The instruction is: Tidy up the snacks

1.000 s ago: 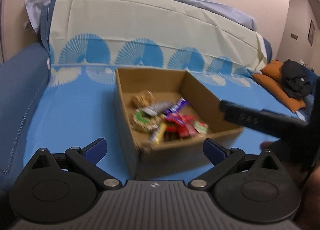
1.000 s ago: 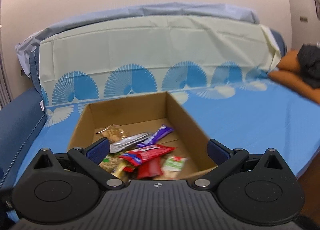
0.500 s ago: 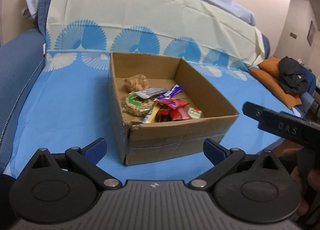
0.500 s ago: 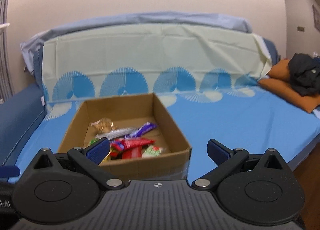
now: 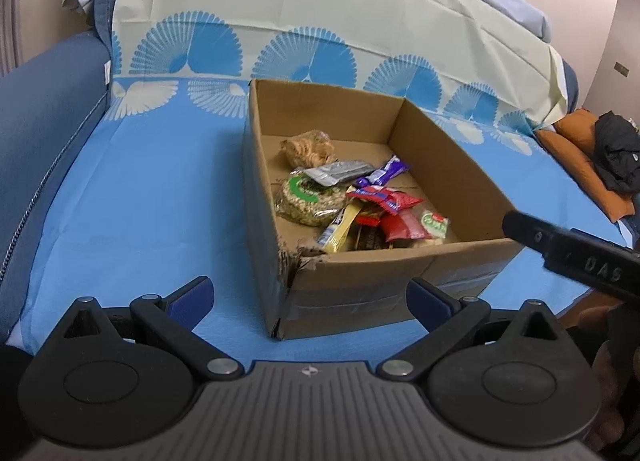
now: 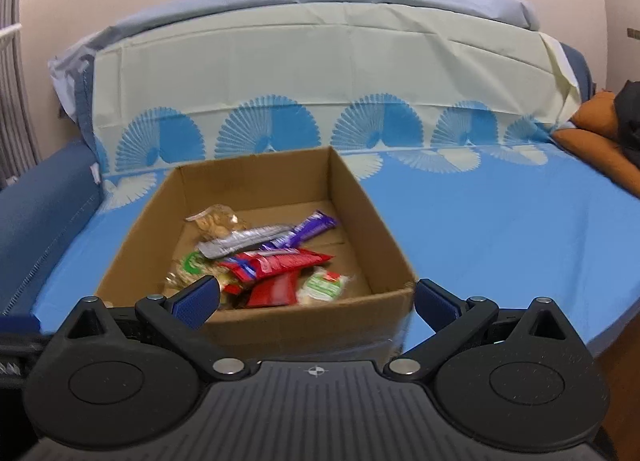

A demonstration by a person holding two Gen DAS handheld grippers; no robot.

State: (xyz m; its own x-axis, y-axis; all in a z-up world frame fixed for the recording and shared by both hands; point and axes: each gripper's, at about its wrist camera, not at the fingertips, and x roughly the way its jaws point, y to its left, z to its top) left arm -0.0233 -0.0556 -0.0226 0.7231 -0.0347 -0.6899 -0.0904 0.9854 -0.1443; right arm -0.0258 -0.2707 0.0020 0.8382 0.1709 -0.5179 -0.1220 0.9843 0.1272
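Partly behind left hand-held gripper [image 5: 308, 297]: cardboard box [image 5: 360, 285], near wall.

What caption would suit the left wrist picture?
Open left gripper faces a cardboard box of wrapped snacks on a blue-covered sofa.

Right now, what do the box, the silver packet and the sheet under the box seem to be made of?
The box: brown corrugated cardboard, matte; its torn near corner shows fluted layers.
The silver packet: probably metallised foil or plastic film, since it is glossy and crinkled.
The blue sheet: thin, smooth, with sharp fold creases on the backrest part, so perhaps plastic or a paper-like cloth; uncertain.
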